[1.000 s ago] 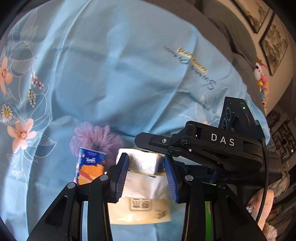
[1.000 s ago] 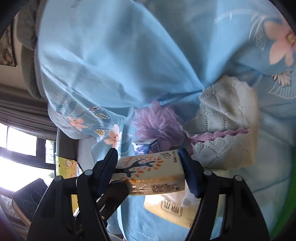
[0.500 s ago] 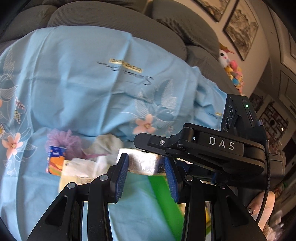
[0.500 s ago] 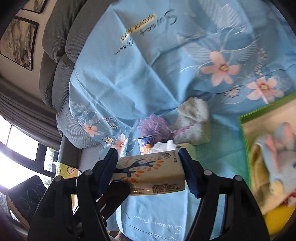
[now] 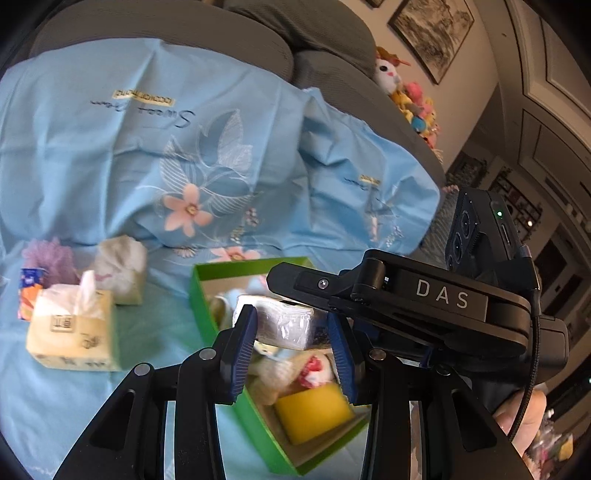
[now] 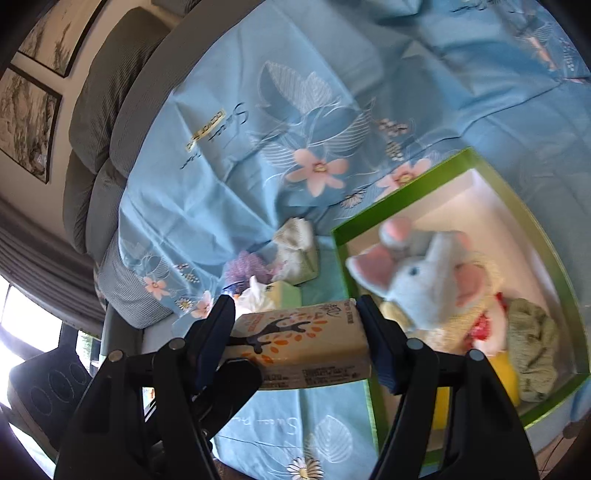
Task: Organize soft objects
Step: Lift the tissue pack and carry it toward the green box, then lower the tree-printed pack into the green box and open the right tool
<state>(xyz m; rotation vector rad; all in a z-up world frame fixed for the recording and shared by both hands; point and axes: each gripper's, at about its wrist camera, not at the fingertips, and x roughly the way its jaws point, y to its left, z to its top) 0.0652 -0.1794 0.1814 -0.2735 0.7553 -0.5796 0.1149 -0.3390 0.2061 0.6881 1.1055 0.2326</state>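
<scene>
My left gripper is shut on a white wrapped tissue pack, held over the left part of a green box. My right gripper is shut on a cream tissue pack with an orange tree print, just left of the green box. The box holds a blue plush mouse, a yellow sponge and a green cloth. Outside it lie a tissue box, a folded cloth, a purple puff and a small blue tissue packet.
Everything rests on a light blue flowered sheet over a grey sofa. Plush toys sit on the sofa's right end. Framed pictures hang on the wall.
Both grippers have pulled back and swung right with their tissue packs. The green box has come into view beneath them and the loose items now lie to the left.
</scene>
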